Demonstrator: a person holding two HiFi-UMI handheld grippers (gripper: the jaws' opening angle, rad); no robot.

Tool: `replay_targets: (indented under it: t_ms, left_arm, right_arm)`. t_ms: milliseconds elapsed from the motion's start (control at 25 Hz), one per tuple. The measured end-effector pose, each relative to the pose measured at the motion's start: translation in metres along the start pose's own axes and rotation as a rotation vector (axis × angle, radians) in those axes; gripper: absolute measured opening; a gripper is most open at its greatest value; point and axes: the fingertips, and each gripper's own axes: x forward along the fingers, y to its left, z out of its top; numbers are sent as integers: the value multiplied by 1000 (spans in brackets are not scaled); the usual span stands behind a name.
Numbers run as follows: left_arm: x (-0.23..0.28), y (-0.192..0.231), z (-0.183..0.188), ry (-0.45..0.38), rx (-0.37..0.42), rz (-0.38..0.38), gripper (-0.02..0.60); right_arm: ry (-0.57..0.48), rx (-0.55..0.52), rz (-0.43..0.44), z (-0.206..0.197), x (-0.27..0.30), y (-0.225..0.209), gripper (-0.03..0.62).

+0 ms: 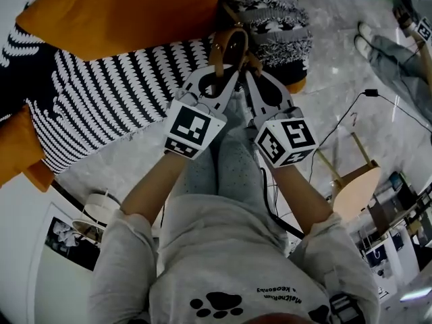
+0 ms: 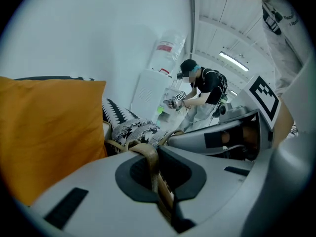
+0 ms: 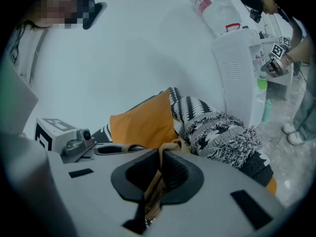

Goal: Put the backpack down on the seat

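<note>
In the head view, an orange cushion [image 1: 121, 12] lies at 11 o'clock on the seat [image 1: 94, 106], which has a black-and-white zigzag cover that fills the 10 o'clock area.

The left claw [image 1: 217, 73] sits just left of centre. Its jaws are pressed together on the tan straps [image 1: 229, 46]. Its own view shows the left claw [image 2: 155, 164] with a strap [image 2: 148, 157] pinched flat between the pads and the cushion [image 2: 44, 132] at 9 o'clock.

The backpack [image 1: 273, 19] is at 12 o'clock, a fringed black-and-white bag right beside the cushion at the seat's edge. I cannot tell whether it rests fully on the seat.

The right claw [image 1: 254, 76] is just beside the left one, also clamped tight on the straps. In its own view the right claw [image 3: 158, 174] pinches a strap [image 3: 170, 144]. The backpack [image 3: 222, 132] lies just past it at 2 o'clock, touching the cushion [image 3: 145, 122].

A water dispenser [image 3: 242, 63] stands at 1 o'clock. A second person [image 2: 205, 90] stands near it.

Back in the head view, a marble floor [image 1: 337, 79] spreads to 3 o'clock, with a wooden stool [image 1: 354, 184] at 4 o'clock.
</note>
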Motion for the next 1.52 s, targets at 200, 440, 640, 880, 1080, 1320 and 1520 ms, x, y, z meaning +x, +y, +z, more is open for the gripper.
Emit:
replay_targets:
  t_ms: [200, 440, 640, 880, 1080, 1320, 1520]
  left_arm:
    - [11, 13, -7, 8, -38, 29, 18]
    - [19, 16, -1, -12, -60, 52, 18]
    - [30, 28, -16, 2, -123, 84, 18]
    - [28, 36, -26, 42, -146, 134, 18]
    - [26, 41, -43, 112, -187, 149, 19]
    - [31, 40, -46, 133, -203, 141, 20]
    - [27, 38, -51, 129, -226, 140, 185]
  right_arm:
    - [7, 8, -36, -4, 11, -11, 41]
    - [-6, -4, -60, 5, 14, -21, 41]
    - [17, -33, -50, -6, 29, -30, 41]
    - [95, -69, -39, -19, 31, -28, 41]
    - [172, -112, -76, -33, 30, -33, 41]
    - [236, -134, -155, -37, 30, -50, 43]
    - [265, -129, -152, -48, 27, -48, 210]
